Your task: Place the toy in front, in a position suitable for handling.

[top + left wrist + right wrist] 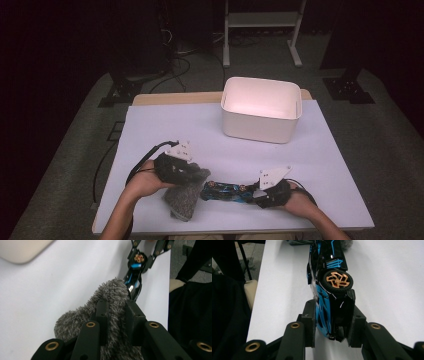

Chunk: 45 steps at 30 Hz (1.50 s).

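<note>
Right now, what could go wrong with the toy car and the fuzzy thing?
The right tool pinches just one end of the toy car, which lies on its side, so lifting may tip it or let it slip out. The car's far end touches the grey fuzzy cloth held by the left tool, so the fluff might snag on it.

Bin [261,109]: stood on the worktop [165,130] toward 12 o'clock.
Toy car [227,191]: lay near the 6 o'clock edge.
Fluffy cloth [186,199]: touched the car's 9 o'clock end.
Left claw [187,176]: over the cloth.
Right claw [254,194]: at the car's 3 o'clock end.
</note>
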Each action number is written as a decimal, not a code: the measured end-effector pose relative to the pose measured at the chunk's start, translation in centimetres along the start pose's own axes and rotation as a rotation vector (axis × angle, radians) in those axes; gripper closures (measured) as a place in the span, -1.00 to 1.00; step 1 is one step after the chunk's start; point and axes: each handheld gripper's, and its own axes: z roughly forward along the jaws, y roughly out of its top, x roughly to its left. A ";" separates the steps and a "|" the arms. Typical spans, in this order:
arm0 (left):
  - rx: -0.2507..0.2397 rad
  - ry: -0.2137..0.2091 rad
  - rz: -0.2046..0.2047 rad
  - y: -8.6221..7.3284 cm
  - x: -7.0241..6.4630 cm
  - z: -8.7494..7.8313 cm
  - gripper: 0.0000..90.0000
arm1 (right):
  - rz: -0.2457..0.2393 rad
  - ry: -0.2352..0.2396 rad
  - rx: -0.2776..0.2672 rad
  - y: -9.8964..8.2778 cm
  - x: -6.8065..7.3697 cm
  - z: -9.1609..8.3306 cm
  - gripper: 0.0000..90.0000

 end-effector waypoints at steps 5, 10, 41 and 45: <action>0.017 -0.056 0.006 0.0 -0.4 1.7 0.67 | -0.001 0.001 -0.002 0.0 0.1 0.0 0.46; 0.057 -0.089 0.062 1.8 -1.0 3.9 0.67 | -0.001 0.002 -0.002 0.0 0.2 0.0 0.47; 0.077 -0.076 0.122 3.1 -2.0 5.2 0.66 | 0.037 -0.003 -0.028 -0.2 0.2 0.2 0.44; 0.081 -0.067 0.119 2.8 -1.8 5.0 0.67 | 0.034 -0.005 -0.028 -0.2 0.2 0.2 0.43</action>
